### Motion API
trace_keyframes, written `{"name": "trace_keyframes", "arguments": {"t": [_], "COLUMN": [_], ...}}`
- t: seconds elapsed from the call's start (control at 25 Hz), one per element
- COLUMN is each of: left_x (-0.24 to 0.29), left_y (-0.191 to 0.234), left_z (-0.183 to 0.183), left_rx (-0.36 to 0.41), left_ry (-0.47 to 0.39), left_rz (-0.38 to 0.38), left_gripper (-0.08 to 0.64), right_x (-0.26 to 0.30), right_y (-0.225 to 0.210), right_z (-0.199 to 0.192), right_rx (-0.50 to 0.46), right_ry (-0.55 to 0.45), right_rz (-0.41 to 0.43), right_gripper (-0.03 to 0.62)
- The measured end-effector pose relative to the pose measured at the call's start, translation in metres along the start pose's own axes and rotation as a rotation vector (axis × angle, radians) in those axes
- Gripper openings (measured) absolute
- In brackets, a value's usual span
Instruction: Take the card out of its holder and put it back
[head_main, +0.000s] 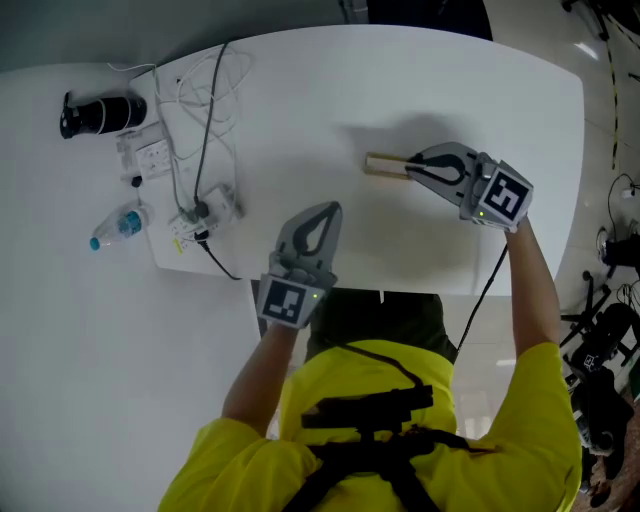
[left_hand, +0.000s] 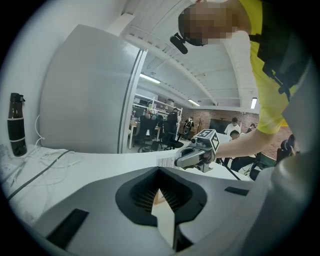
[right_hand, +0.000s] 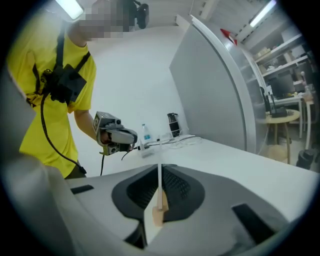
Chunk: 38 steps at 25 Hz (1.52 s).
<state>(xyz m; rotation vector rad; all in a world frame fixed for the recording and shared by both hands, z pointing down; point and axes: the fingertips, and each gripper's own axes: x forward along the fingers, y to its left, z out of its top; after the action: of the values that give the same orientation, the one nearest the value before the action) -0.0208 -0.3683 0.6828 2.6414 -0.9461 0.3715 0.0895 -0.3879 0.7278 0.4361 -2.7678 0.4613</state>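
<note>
R gripper (head_main: 414, 170) pinching card (right_hand: 160, 182), which is standing in holder (right_hand: 159, 216) right of centre on worktop (head_main: 300, 110).
L gripper (head_main: 322, 212) sitting near front edge, jaws pressed together, empty. Card looking thin, light, prob. bendy & slick, so gripping its flat faces low by the slot & pulling straight up seems best. Holder looking light too, may be lifting w/ it. Card showing edge-on only: width & slot depth not readable.
</note>
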Motion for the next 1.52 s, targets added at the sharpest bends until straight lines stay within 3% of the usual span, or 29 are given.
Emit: {"name": "trace_keyframes", "arguments": {"t": [0.32, 0.48, 0.68, 0.88, 1.04, 1.16, 1.52], "left_x": [0.002, -0.005, -0.045, -0.061, -0.074, -0.078, -0.073], "left_y": [0.002, 0.000, -0.018, -0.020, -0.021, -0.029, -0.052], "left_z": [-0.004, 0.016, 0.074, 0.140, 0.162, 0.175, 0.186], "left_rx": [0.014, 0.018, 0.047, 0.090, 0.105, 0.098, 0.142], "left_ry": [-0.005, -0.024, -0.055, -0.193, -0.238, -0.263, -0.247], "left_rz": [0.009, 0.020, 0.035, 0.041, 0.063, 0.058, 0.016], "left_gripper": [0.000, 0.000, 0.000, 0.000, 0.002, 0.000, 0.001], "right_x": [-0.002, -0.015, -0.051, -0.088, -0.101, -0.108, -0.115], "right_y": [0.005, 0.006, 0.038, 0.047, 0.077, 0.095, 0.116], "right_z": [0.006, 0.037, 0.118, 0.236, 0.293, 0.307, 0.304], "right_rx": [-0.024, -0.060, -0.089, -0.215, -0.306, -0.338, -0.314], "right_ry": [-0.028, -0.047, -0.081, -0.170, -0.209, -0.206, -0.212], "right_rz": [0.017, 0.008, -0.012, -0.061, -0.050, -0.065, -0.111], "right_gripper": [0.023, 0.021, 0.021, 0.021, 0.021, 0.021, 0.021]}}
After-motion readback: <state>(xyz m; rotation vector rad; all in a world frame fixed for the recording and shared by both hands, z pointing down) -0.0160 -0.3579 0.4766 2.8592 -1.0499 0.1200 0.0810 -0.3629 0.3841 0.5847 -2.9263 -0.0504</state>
